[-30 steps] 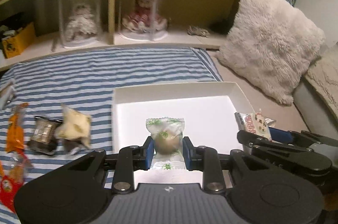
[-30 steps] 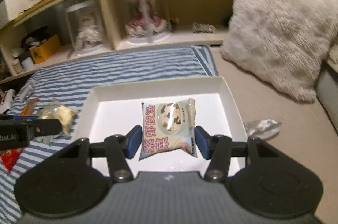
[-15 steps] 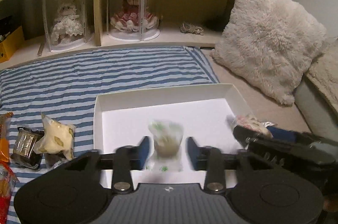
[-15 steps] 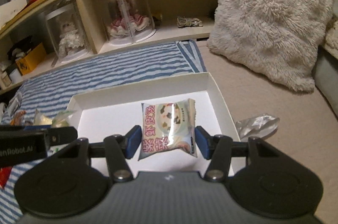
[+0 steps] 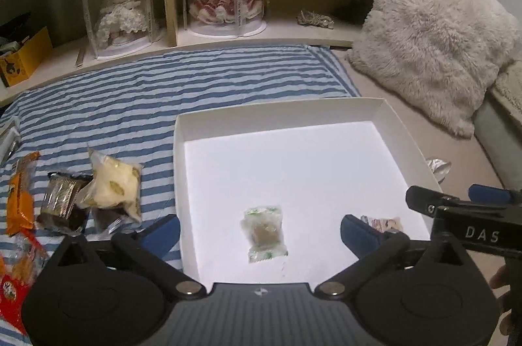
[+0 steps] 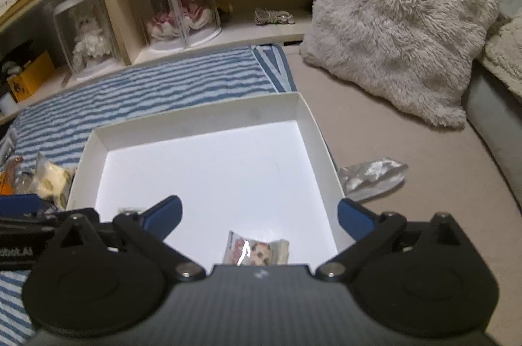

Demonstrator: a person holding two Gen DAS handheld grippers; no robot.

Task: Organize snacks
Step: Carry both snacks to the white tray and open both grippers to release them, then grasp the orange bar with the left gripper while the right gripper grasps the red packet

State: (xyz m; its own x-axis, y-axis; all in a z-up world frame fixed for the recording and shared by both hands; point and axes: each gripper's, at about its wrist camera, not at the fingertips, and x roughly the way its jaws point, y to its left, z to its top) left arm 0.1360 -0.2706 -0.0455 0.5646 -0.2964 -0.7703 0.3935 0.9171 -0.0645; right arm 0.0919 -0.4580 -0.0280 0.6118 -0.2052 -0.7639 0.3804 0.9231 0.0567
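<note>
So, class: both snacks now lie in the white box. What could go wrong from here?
1. The left gripper, jaws opening, hangs low over the green-printed sweet; pulling back could drag it.
2. The printed packet lies by the white box's near edge, half hidden under the right gripper, easily knocked out.

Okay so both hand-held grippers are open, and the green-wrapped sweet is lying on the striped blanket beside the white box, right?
Not quite. The green-wrapped sweet lies inside the white box, on its floor, not on the striped blanket; the left wrist view shows it. Both the left hand-held gripper and the right hand-held gripper are indeed opening wide, gripping nothing.
</note>
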